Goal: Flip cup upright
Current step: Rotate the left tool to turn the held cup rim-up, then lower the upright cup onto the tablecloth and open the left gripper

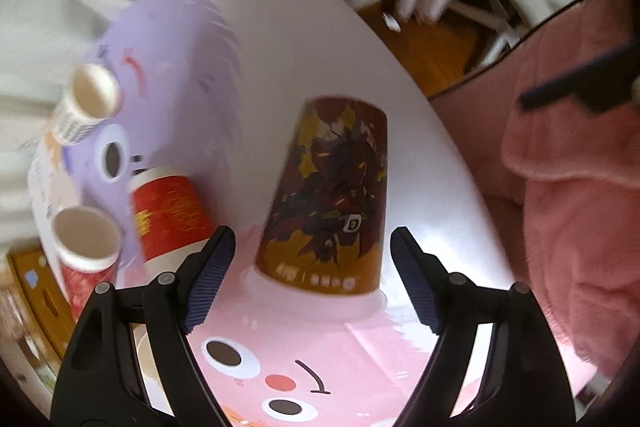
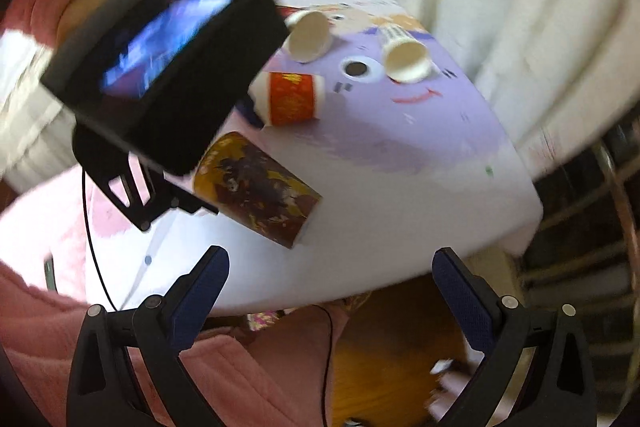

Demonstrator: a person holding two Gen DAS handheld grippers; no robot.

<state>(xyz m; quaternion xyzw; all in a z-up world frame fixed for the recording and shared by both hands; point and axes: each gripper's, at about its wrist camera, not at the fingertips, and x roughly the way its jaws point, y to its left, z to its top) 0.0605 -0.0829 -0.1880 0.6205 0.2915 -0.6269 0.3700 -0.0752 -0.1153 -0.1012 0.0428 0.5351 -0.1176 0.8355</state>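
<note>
A tall brown-and-gold printed paper cup (image 1: 332, 195) stands upside down on the table, rim down, base up. My left gripper (image 1: 312, 279) is open, its blue-padded fingers either side of the cup's rim, not touching. The cup also shows in the right wrist view (image 2: 256, 187), just beyond the left gripper's body (image 2: 168, 67). My right gripper (image 2: 328, 299) is open and empty, held off the table's near edge, apart from the cup.
A red cup (image 1: 168, 215) stands upside down left of the printed cup. Two more cups (image 1: 86, 247) (image 1: 88, 103) stand open-end up further left. The white table (image 1: 320, 59) has a purple and pink cartoon mat. A pink sleeve (image 1: 576, 187) is at the right.
</note>
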